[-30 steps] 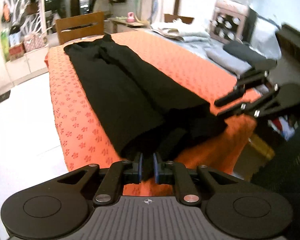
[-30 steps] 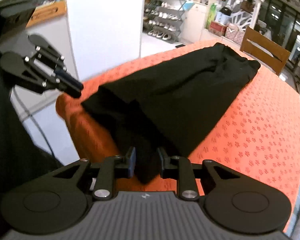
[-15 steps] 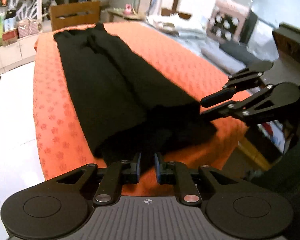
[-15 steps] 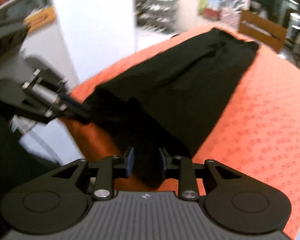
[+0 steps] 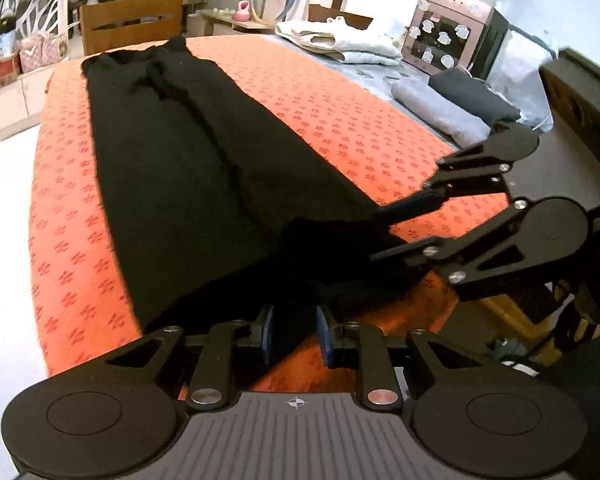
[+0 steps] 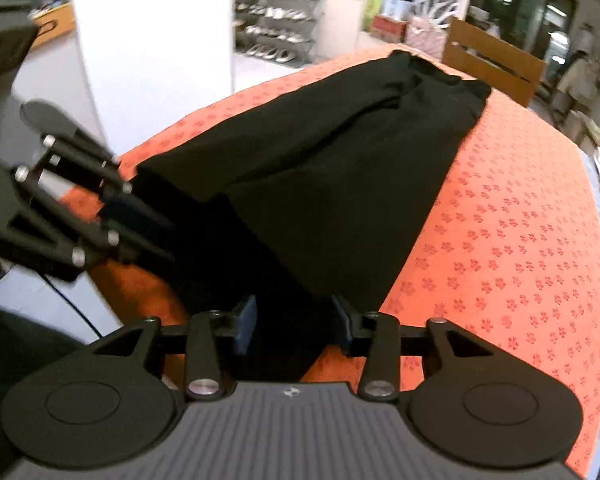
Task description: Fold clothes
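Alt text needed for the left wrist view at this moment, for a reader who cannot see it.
A long black garment lies lengthwise on an orange patterned tablecloth, its near end bunched between the parted jaws of the left gripper, which have just been opening. The right gripper reaches in from the right at the same end; folded clothes sit beyond.

Black tongs, blue pads

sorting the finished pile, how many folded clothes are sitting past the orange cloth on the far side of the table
3 visible: a folded white garment at the far end, a folded grey garment nearer, and a folded black garment beside the grey one. More may be hidden behind the right gripper.
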`<state>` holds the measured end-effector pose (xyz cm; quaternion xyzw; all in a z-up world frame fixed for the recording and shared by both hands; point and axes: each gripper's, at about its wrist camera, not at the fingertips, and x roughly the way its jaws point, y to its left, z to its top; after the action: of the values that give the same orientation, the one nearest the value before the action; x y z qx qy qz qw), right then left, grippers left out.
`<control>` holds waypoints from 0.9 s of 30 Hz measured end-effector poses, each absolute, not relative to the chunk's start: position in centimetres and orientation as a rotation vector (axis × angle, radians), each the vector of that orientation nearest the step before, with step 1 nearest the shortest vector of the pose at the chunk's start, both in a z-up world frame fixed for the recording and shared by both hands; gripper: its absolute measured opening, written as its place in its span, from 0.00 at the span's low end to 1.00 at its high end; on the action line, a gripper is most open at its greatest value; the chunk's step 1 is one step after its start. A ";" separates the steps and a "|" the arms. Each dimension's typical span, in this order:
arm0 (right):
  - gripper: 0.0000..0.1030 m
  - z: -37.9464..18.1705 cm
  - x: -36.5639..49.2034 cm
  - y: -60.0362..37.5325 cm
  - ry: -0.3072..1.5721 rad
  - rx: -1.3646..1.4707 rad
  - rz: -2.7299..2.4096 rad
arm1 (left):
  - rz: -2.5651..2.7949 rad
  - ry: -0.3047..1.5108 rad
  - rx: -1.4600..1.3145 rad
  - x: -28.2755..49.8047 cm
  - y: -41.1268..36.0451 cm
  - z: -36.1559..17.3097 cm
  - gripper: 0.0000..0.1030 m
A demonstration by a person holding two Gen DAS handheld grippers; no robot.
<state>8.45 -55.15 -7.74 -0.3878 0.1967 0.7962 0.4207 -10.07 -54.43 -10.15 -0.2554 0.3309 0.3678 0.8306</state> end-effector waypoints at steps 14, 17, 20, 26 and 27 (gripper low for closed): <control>0.52 -6.5 13.3 -55.4 0.507 -0.977 1.996 | 0.939 0.719 -0.443 -16.2 -54.0 -7.7 0.43; 0.60 -6.4 13.0 -56.0 0.433 -1.025 2.036 | 0.928 0.743 -0.390 -16.5 -53.6 -7.6 0.48; 0.66 -6.2 12.3 -56.3 0.386 -1.052 2.059 | 0.895 0.785 -0.322 -16.8 -53.5 -7.7 0.51; 0.71 -5.4 10.5 -56.8 0.404 -1.014 2.082 | 0.769 0.874 -0.183 -17.1 -52.7 -7.9 0.55; 0.71 -5.2 10.0 -56.9 0.409 -1.003 2.078 | 0.738 0.882 -0.159 -17.1 -52.5 -7.9 0.55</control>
<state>10.03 -56.89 -5.23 -0.3942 0.1608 0.8171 0.3887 -17.12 -52.46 -7.90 -0.0750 0.4168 0.3484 0.8362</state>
